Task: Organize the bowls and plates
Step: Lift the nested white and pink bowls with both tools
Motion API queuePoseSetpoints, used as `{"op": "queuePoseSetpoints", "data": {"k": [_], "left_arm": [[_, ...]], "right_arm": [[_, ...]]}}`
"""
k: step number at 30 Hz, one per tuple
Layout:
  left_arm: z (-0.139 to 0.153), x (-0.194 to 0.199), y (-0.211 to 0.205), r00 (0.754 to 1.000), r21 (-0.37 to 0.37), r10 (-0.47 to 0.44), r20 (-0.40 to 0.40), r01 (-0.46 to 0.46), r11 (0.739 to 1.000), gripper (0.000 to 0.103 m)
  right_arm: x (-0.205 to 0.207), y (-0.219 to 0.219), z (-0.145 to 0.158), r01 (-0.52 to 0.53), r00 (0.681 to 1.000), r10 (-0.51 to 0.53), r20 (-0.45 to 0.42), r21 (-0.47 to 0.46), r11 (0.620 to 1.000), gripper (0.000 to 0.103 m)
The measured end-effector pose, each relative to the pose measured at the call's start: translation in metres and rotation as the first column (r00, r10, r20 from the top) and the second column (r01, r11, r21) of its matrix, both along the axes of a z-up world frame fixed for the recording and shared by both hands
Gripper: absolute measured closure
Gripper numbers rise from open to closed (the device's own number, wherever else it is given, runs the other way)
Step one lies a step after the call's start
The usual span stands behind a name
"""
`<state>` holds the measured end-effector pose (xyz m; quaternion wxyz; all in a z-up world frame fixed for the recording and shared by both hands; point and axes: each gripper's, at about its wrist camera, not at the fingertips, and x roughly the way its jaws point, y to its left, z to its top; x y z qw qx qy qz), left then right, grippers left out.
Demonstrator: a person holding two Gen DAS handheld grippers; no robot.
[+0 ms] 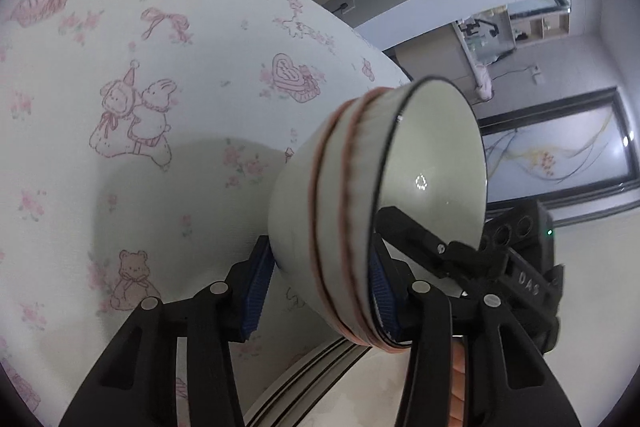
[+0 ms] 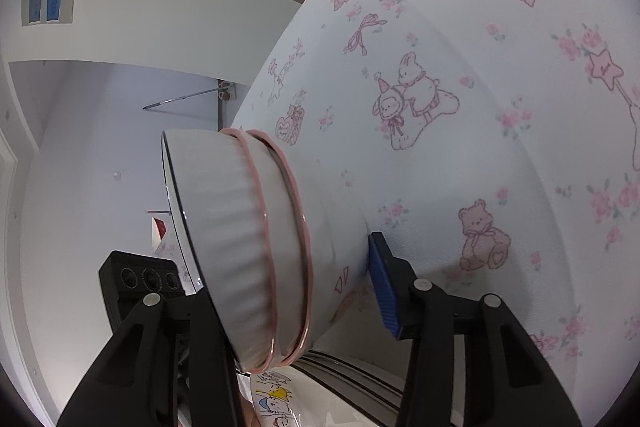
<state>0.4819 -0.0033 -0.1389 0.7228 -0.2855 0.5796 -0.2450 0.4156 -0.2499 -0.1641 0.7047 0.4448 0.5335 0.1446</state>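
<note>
Bowl (image 1: 320, 227), pale ceramic with pink rings, sits pinched rim-deep by the left gripper (image 1: 324, 291), lifted over the floral tablecloth (image 1: 160, 107). The right gripper (image 2: 292, 291) brackets its base, though its grip cannot be told.

My right tongs (image 2: 280, 303) have the left pad totally hidden behind the bowl (image 2: 240, 247), so I can't tell the grip. The plate (image 2: 344, 395) below gets cut off by the frame edge.
</note>
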Motion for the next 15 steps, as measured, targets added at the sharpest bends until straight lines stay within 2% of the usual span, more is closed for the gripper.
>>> {"op": "queuePoseSetpoints", "data": {"k": [4,9,15], "left_arm": [[0.009,-0.006,-0.002,1.0,0.02,-0.009,0.029,0.009,1.0,0.054],[0.037,-0.013,0.007,0.995,0.007,0.007,0.1,-0.007,1.0,0.054],[0.066,-0.023,0.008,0.987,0.007,0.014,0.157,-0.015,1.0,0.054]], "right_arm": [[-0.002,0.003,0.01,-0.017,0.999,0.018,0.031,-0.043,0.999,0.058],[-0.006,0.006,0.024,-0.03,0.997,0.031,0.07,-0.002,1.0,0.058],[-0.014,0.007,0.05,-0.032,0.992,0.032,0.121,0.0,0.999,0.058]]}}
